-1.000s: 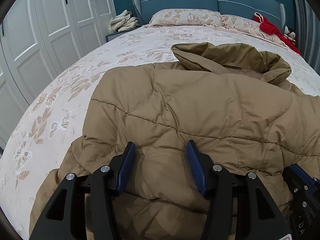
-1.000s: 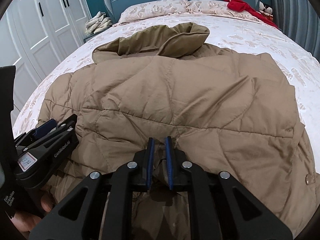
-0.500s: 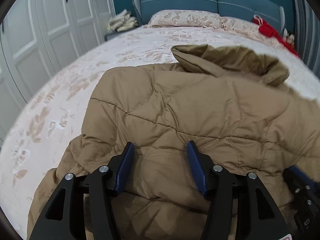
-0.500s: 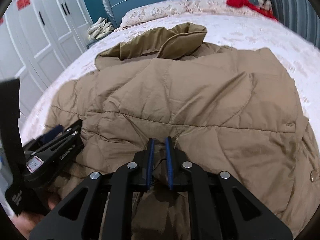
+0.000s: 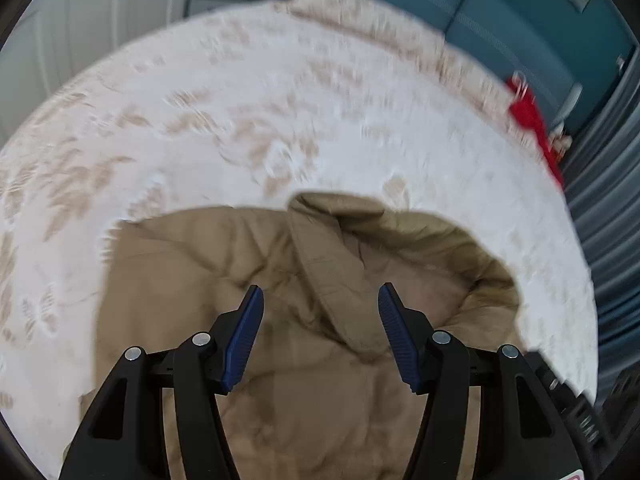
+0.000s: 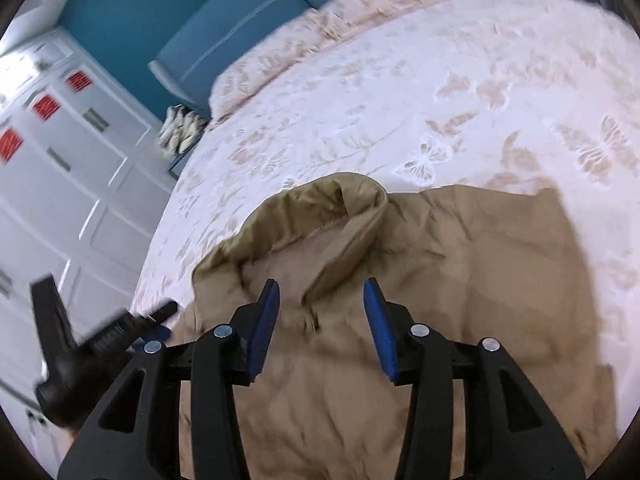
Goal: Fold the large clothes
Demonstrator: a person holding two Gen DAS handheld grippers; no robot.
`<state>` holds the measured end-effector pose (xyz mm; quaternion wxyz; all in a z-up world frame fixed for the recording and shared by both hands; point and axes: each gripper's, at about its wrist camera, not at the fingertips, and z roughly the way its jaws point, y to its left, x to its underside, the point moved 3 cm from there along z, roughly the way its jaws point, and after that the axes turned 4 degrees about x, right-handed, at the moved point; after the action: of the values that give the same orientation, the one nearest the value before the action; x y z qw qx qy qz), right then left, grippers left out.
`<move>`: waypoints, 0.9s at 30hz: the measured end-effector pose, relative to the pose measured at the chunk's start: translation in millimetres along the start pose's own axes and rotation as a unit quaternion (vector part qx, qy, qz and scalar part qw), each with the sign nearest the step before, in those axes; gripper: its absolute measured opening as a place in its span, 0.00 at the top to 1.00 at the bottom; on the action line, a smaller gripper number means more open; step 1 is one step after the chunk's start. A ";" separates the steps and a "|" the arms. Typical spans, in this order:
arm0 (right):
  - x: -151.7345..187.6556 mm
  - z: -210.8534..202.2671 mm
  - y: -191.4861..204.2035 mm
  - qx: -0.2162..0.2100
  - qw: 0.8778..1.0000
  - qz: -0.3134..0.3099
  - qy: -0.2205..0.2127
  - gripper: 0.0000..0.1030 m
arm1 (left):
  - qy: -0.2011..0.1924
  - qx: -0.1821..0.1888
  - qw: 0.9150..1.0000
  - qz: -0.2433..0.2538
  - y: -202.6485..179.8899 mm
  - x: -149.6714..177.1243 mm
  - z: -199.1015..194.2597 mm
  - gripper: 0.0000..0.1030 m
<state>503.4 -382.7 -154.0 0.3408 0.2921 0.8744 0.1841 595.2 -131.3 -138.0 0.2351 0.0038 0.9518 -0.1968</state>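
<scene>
A tan quilted jacket (image 5: 208,280) lies on the bed, folded shorter, with its collar (image 5: 420,240) at the far edge. My left gripper (image 5: 320,300) is open and empty just above the jacket near the collar. In the right wrist view the same jacket (image 6: 480,264) spreads out with the collar (image 6: 312,216) ahead. My right gripper (image 6: 322,294) is open and empty above the jacket below the collar. The left gripper's black body (image 6: 100,340) shows at the left of the right wrist view.
The bed has a white and beige butterfly-print cover (image 5: 260,120) (image 6: 440,100). A blue headboard (image 5: 500,24) and pillows are at the far end. A red item (image 5: 528,116) lies at the far right. White wardrobes (image 6: 52,184) stand left of the bed.
Both grippers have moved forward from the jacket's hem to near its collar. The right gripper, shut on the hem before, is now open. The jacket now looks folded shorter.
</scene>
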 end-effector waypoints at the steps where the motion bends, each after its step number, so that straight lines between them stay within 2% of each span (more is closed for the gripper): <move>1: -3.1 8.4 -3.3 -0.006 1.000 0.017 0.007 0.58 | 0.021 -0.004 1.000 -0.004 0.2 -0.5 11.8 0.44; 3: -6.9 30.9 -10.6 -0.009 0.998 0.060 0.028 0.59 | 0.040 -0.005 0.999 -0.014 0.5 1.5 28.1 0.44; 5: -5.9 42.6 -13.1 -0.011 0.996 0.072 0.044 0.76 | 0.037 -0.005 0.999 -0.009 1.2 2.0 32.0 0.46; 6: -3.9 48.9 -13.5 -0.013 0.996 0.072 0.055 0.85 | 0.036 -0.008 0.999 0.001 -0.2 3.0 32.6 0.51; 7: -2.4 50.0 -12.9 -0.011 0.996 0.061 0.057 0.91 | 0.037 -0.007 0.999 0.017 -2.9 4.9 33.5 0.63; 9: 3.3 44.9 -9.4 0.004 0.998 0.024 0.051 0.92 | 0.045 -0.008 0.998 0.038 -3.5 9.9 37.3 0.74; 12: 16.0 44.5 -11.9 0.044 0.997 -0.043 0.044 0.93 | 0.032 -0.026 0.997 0.070 -2.0 20.8 42.2 0.74; 16: 29.5 51.9 -18.0 0.062 0.993 -0.094 0.032 0.96 | 0.003 -0.047 0.993 0.108 -1.5 36.9 49.0 0.74; 21: 38.6 59.1 -16.3 0.083 0.988 -0.130 0.014 0.96 | -0.039 -0.064 0.988 0.133 -2.3 50.4 55.3 0.72; 27: 43.2 63.6 -19.8 0.085 0.987 -0.138 0.001 0.96 | -0.059 -0.064 0.987 0.137 -1.2 55.3 60.0 0.71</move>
<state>514.8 -362.5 -229.9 0.3355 0.1962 0.9194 0.0603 572.7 -159.7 -211.0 0.3158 0.1076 0.9373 -0.1008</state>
